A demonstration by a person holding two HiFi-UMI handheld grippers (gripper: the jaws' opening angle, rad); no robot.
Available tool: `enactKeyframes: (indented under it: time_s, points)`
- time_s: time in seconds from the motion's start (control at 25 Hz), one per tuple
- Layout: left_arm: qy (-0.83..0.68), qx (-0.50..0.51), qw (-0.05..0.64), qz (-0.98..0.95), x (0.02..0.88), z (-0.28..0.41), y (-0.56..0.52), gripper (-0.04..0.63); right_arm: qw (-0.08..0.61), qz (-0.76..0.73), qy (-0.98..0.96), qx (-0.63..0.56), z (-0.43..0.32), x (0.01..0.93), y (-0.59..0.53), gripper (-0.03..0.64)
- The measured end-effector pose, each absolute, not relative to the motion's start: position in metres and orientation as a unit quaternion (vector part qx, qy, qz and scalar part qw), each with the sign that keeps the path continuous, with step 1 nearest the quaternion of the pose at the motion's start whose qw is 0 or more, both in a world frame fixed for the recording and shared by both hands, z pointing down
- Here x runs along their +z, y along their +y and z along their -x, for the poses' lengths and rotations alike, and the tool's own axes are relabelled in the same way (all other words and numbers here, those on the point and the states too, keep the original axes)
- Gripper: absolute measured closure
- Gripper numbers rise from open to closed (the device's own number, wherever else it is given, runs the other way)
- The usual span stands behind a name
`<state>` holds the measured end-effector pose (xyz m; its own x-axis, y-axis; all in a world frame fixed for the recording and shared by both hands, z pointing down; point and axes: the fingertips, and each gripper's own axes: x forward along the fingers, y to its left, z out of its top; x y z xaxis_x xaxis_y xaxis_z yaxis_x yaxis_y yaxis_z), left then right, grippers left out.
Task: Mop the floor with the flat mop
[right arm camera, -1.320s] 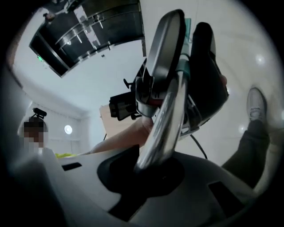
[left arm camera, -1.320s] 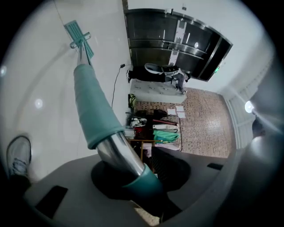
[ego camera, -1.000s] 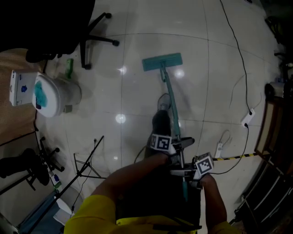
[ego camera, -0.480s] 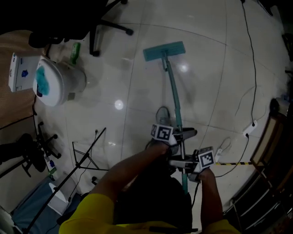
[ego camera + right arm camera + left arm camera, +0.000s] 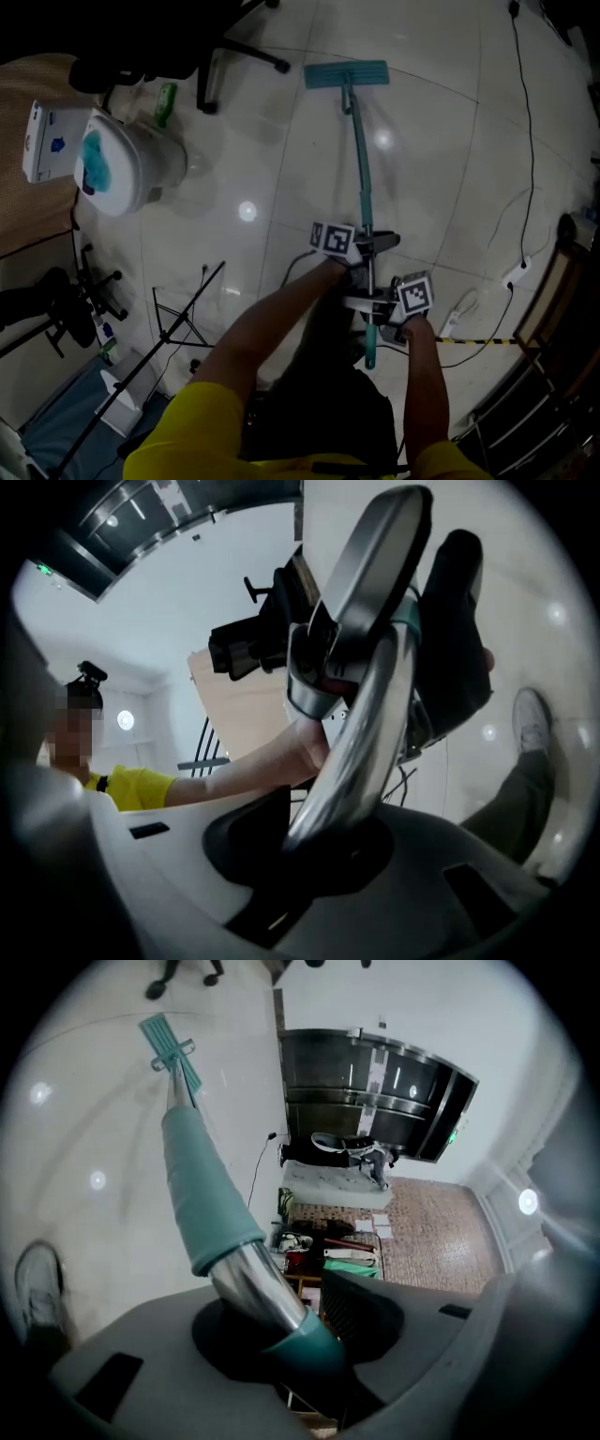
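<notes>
The floor [image 5: 450, 187] is glossy pale tile, with ceiling lights reflected in it. A chair base [image 5: 253, 56] stands far left, a white bucket [image 5: 141, 169] left, and a folded black stand [image 5: 175, 326] near left. Cables [image 5: 532, 131] run along the right.

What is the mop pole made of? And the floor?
The pole looks like shiny metal, mirroring light; its teal sleeve seems matte plastic or rubber. The floor looks like glossy tile: joint lines and lamp glints.
</notes>
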<state>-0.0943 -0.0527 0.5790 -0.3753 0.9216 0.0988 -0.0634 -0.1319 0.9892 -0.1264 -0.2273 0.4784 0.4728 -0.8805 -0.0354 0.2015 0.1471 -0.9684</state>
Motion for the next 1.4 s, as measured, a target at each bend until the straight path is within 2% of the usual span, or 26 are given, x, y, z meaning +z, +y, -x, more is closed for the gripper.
enactKeyframes:
  time_s: [0.16,0.24,0.32,0.44,0.64,0.76,0.88,1.08,1.4]
  points:
    - [0.474,0.67,0.392,-0.416,0.529,0.226,-0.119,0.434,0.68,0.459,0.347,-0.454,0.265,0.41,-0.283,0.534]
    - [0.431,0.686,0.417,-0.412,0.501,0.292,-0.144,0.439,0.677,0.432,0.348,-0.484,0.328,0.374,-0.296,0.528]
    - [0.398,0.682,0.452,-0.415,0.487,0.324,-0.159,0.456,0.661,0.424,0.353,-0.508,0.361,0.357,-0.304,0.52]
    - [0.405,0.66,0.461,-0.433,0.501,0.307,-0.164,0.435,0.646,0.436,0.374,-0.503,0.347,0.371,-0.31,0.517]
    - [0.452,0.614,0.452,-0.463,0.566,0.183,-0.144,0.422,0.596,0.504,0.4,-0.48,0.244,0.456,-0.294,0.509]
    - [0.481,0.607,0.41,-0.483,0.608,0.11,-0.133,0.422,0.616,0.523,0.382,-0.448,0.179,0.508,-0.281,0.517]
    - [0.496,0.598,0.411,-0.477,0.619,0.076,-0.128,0.423,0.632,0.523,0.373,-0.433,0.146,0.52,-0.282,0.526]
    - [0.448,0.615,0.454,-0.465,0.595,0.117,-0.145,0.471,0.655,0.483,0.368,-0.45,0.186,0.489,-0.301,0.548]
    - [0.404,0.661,0.462,-0.433,0.52,0.286,-0.155,0.471,0.655,0.434,0.364,-0.5,0.339,0.394,-0.299,0.537]
